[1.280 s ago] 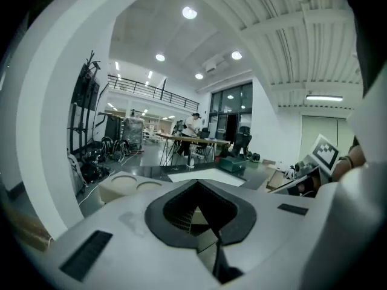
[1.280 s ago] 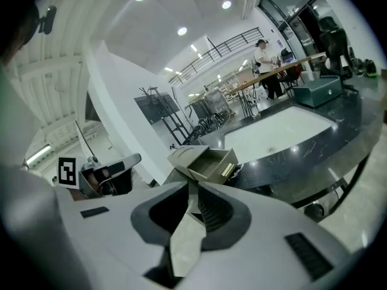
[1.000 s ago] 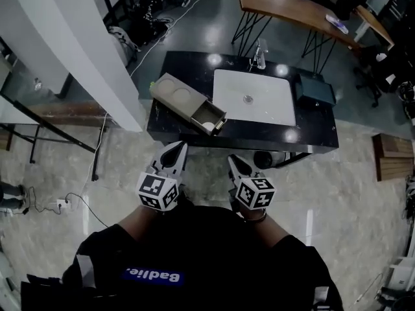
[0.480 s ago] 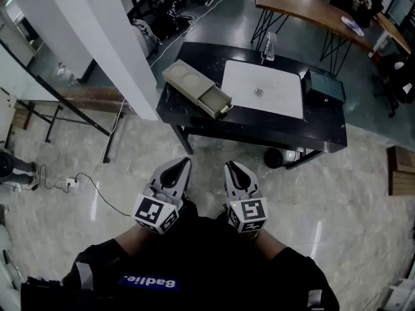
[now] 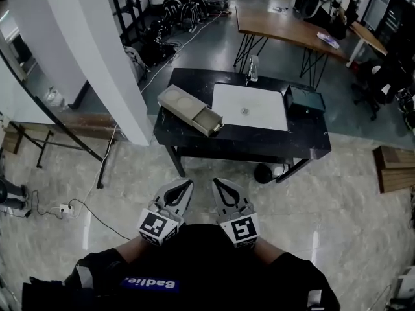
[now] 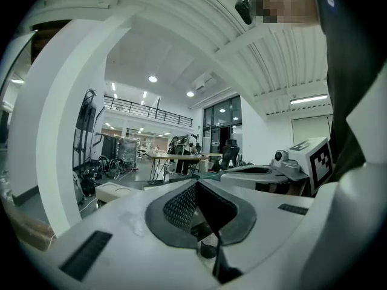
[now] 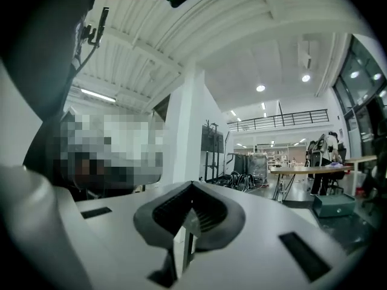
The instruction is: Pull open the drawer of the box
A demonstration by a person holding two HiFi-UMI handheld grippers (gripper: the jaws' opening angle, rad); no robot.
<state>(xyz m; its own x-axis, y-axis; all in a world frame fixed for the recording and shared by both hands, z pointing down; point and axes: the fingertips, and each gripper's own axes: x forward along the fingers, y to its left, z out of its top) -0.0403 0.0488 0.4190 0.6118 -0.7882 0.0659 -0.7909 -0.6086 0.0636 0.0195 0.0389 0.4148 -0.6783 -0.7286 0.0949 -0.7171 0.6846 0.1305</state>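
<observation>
Both sets of jaws were shut, empty: left gripper point(image 5: 185, 184), right gripper point(image 5: 218, 184) at waist | box point(image 5: 183, 104) on table's point(image 5: 259, 142) left corner, well apart | drawer point(image 5: 209, 120) stood open | pull seemed done; nothing further called for

Ahead of me stands a black table point(image 5: 259, 146), with a white mat point(image 5: 249, 107) flat on its middle and a dark green case point(image 5: 306, 100) just beside the mat, to the right. A clear container point(image 5: 253, 67) stands upright at the far edge. There's a white pillar point(image 5: 84, 57) on my left and a wooden table point(image 5: 285, 31) beyond.
</observation>
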